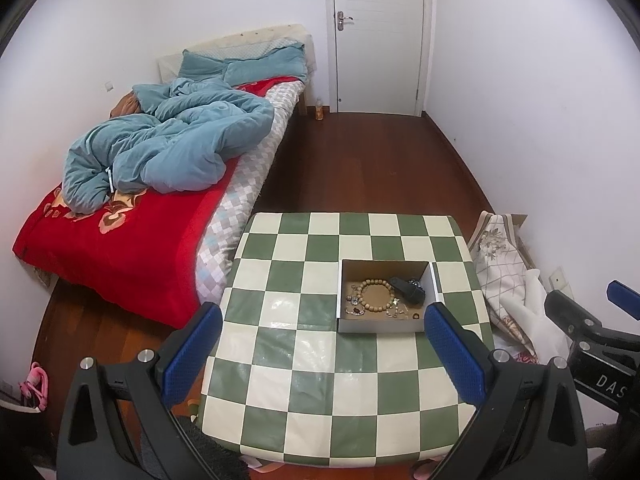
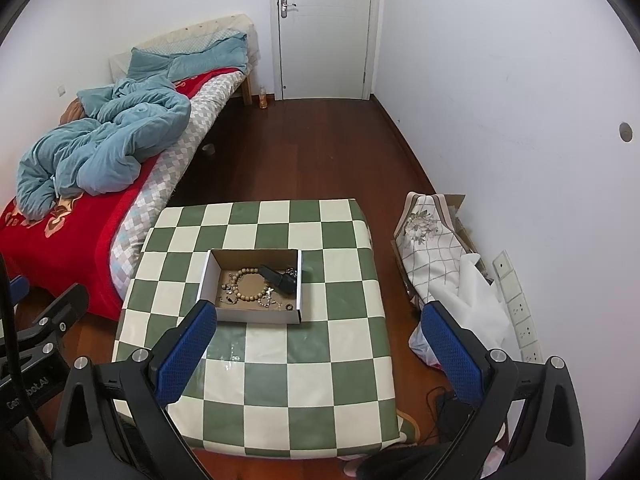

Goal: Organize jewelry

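Note:
A shallow white cardboard box (image 1: pixel 380 325) (image 2: pixel 256 315) sits on the green-and-white checkered table (image 1: pixel 320 380) (image 2: pixel 280 380). Inside lie a wooden bead bracelet (image 1: pixel 376 296) (image 2: pixel 250 284), a black watch-like item (image 1: pixel 408 290) (image 2: pixel 280 278), small chain pieces (image 1: pixel 356 306) (image 2: pixel 268 300) and a ring (image 1: pixel 416 316) (image 2: pixel 289 307). My left gripper (image 1: pixel 320 352) is open and empty, held above the table's near side, short of the box. My right gripper (image 2: pixel 320 350) is open and empty, right of and nearer than the box. The right gripper also shows in the left wrist view (image 1: pixel 600 332).
A bed (image 1: pixel 132 232) (image 2: pixel 60 220) with a blue duvet and red blanket stands left of the table. A cloth-covered bundle (image 1: pixel 504 264) (image 2: pixel 432 248) and a power strip (image 2: pixel 516 304) lie by the right wall. A closed door (image 1: pixel 378 36) and a bottle (image 1: pixel 319 109) are at the far end.

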